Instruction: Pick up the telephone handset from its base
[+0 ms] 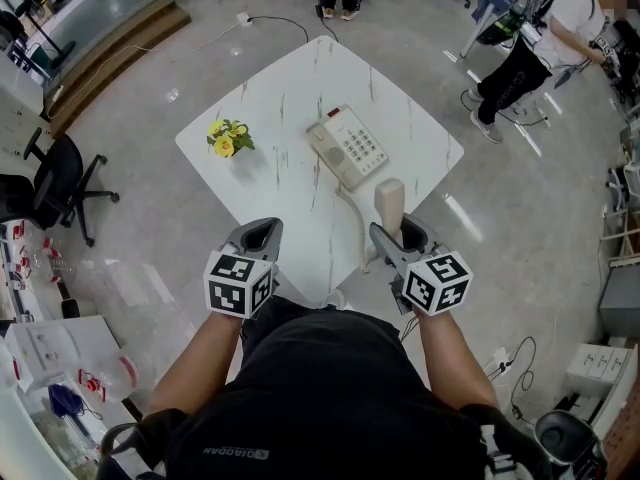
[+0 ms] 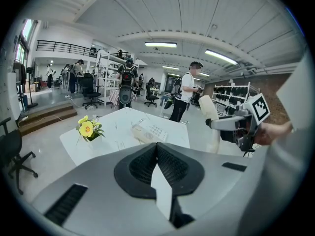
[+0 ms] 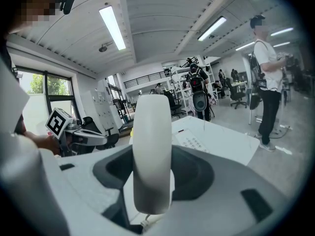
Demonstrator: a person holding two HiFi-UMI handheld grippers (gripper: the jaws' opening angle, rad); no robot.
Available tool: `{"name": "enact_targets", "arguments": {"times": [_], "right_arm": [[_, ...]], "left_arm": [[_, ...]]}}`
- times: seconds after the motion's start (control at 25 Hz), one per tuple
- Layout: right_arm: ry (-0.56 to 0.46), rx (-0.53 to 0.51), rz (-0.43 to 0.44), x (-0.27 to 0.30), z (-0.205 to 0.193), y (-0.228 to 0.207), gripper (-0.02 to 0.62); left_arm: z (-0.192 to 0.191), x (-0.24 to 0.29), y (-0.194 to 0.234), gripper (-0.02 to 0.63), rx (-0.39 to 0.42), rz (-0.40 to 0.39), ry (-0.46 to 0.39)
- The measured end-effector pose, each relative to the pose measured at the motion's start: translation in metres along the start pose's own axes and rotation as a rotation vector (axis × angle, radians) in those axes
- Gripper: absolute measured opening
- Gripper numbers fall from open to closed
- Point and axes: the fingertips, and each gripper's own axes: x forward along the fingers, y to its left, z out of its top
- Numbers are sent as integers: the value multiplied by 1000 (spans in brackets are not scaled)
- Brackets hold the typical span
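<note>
A cream telephone base [image 1: 347,146] with a keypad lies mid-table on the white marble table [image 1: 425,118]. Its handset [image 1: 389,203] stands upright off the base, near the table's front right corner, with my right gripper [image 1: 397,236] shut on its lower part. The coiled cord [image 1: 352,213] runs from the base down toward the handset. In the right gripper view the handset [image 3: 152,151] fills the space between the jaws, with the base [image 3: 193,141] behind. My left gripper [image 1: 262,232] hovers at the front left edge, shut and empty; its view shows the base [image 2: 150,131] and the handset [image 2: 208,110].
A small pot of yellow flowers [image 1: 228,138] sits at the table's left corner. A black office chair [image 1: 58,183] stands far left. A person [image 1: 535,43] stands at the upper right by a stand. Cables [image 1: 515,368] trail on the floor right.
</note>
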Motion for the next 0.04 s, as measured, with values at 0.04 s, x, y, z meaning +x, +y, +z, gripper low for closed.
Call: {"name": "enact_targets", "arguments": {"times": [0.04], "right_arm": [[1,0,1,0,0,0,216]], "left_arm": [[0,0,0,2,0,0,0]]}}
